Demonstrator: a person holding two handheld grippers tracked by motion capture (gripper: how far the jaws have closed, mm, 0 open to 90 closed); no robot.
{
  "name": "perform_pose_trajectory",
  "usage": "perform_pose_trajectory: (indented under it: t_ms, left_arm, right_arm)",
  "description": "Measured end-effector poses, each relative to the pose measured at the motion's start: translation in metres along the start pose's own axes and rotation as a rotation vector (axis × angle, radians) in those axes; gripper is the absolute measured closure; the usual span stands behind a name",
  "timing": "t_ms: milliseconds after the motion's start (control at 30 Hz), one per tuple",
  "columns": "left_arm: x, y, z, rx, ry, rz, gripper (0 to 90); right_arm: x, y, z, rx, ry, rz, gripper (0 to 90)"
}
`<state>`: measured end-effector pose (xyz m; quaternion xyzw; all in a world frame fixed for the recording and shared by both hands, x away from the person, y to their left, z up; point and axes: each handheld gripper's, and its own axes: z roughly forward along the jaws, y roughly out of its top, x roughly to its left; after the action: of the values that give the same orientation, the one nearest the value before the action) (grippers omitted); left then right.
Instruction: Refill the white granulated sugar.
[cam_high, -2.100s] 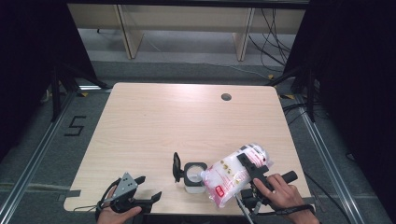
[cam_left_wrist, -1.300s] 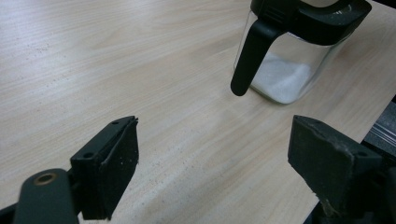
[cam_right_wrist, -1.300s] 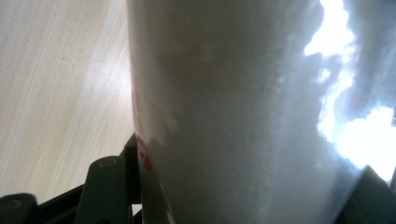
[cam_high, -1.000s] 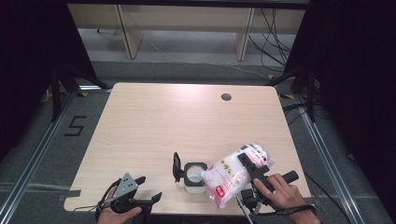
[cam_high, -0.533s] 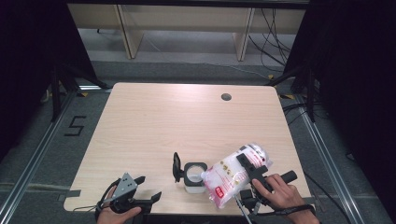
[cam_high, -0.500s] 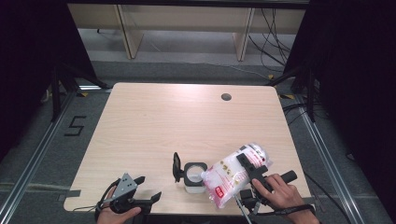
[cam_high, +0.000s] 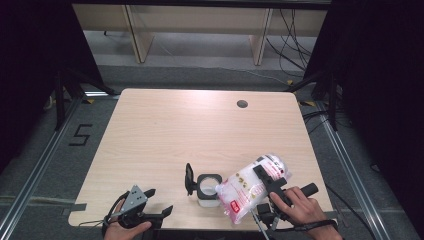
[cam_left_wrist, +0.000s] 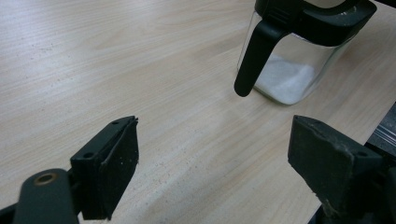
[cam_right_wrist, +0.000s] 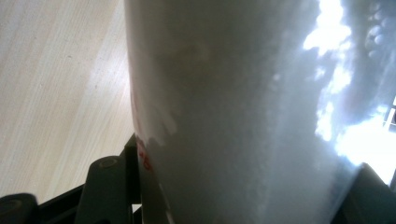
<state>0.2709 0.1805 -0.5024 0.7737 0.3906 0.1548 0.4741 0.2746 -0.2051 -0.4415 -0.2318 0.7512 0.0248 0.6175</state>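
My right gripper (cam_high: 270, 181) is half hidden behind the bag (cam_high: 250, 185) it clamps. Close up, the bag (cam_right_wrist: 252, 112) is a white blur running off the picture's edges, its red print unreadable. The jar's (cam_left_wrist: 299, 56) top is cut off, and its mouth (cam_high: 209, 181) is partly covered by the bag.

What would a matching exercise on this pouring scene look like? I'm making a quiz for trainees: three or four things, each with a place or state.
Things:
1. left gripper
2. right gripper
3. glass jar
4. cable hole

States or places:
A. far right part of the table
B. jaws open, nothing between them
C. lid flipped open, some white powder inside
D. clamped on a tilted bag of white powder

Pairs: 1-B, 2-D, 3-C, 4-A
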Motion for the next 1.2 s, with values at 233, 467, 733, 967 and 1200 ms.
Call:
perform_pose_trajectory:
  t_ms: [233, 467, 733, 967, 1200]
  left_arm:
    - [-0.0005, -0.0006, -0.0013, 0.0, 0.003, 0.006, 15.9]
    - [-0.0011, -0.0007, -0.0022, 0.005, 0.012, 0.002, 15.9]
    - [-0.0001, -0.0003, -0.0018, -0.004, 0.006, 0.002, 15.9]
    - [-0.0005, 0.0001, -0.002, -0.002, 0.005, 0.006, 15.9]
    - [-0.0004, 0.0, -0.003, -0.004, 0.005, 0.002, 15.9]
  right_arm:
    - [-0.0023, 0.0002, -0.0009, 0.011, 0.008, -0.027, 41.2]
    - [0.0011, 0.0007, -0.0002, 0.016, -0.003, -0.008, 41.2]
    - [0.0014, 0.0007, -0.0002, 0.016, -0.001, -0.01, 41.2]
    - [0.0006, 0.0015, -0.0008, 0.026, 0.016, 0.014, 41.2]
    - [-0.0022, -0.0033, 0.0032, -0.013, -0.002, 0.013, 41.3]
